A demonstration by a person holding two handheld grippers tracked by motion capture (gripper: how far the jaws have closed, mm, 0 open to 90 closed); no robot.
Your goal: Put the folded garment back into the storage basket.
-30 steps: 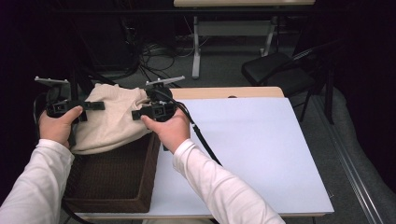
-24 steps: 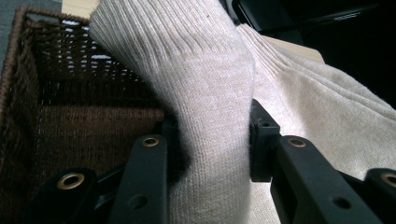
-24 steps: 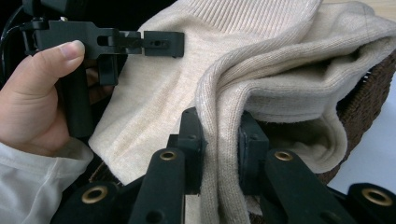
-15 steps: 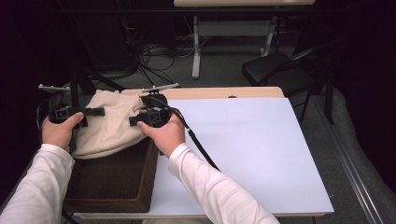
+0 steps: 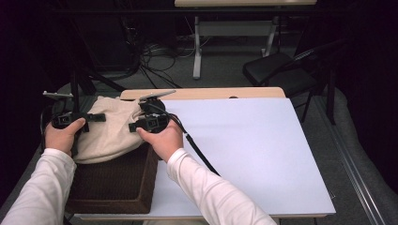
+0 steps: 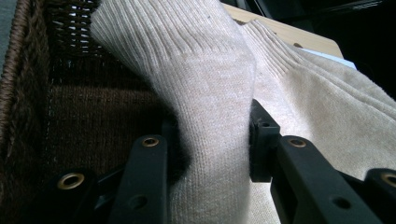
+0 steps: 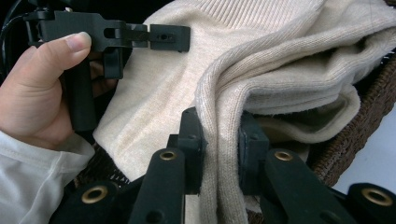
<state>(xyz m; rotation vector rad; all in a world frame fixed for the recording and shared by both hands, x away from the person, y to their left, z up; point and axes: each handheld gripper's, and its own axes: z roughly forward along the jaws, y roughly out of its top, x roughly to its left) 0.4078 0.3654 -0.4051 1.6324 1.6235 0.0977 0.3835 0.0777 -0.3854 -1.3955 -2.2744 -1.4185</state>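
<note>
1. Worktop (image 5: 253,154): white top bare right of the basket, wide free room there.
2. Basket (image 5: 117,180): brown wicker, at worktop's front-left corner; rim just below the sweater.
3. Sweater (image 5: 110,131): cream knit, bunched over basket's far part.
4. Left hand-held gripper (image 6: 208,140): at basket's left side, pinching a sweater fold.
5. Right hand-held gripper (image 7: 219,140): at basket's right rim, forearm angled in, pinching another fold.

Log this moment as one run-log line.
left gripper: shut on sweater | right gripper: shut on sweater | sweater: bunched over basket | table: basket at left
</note>
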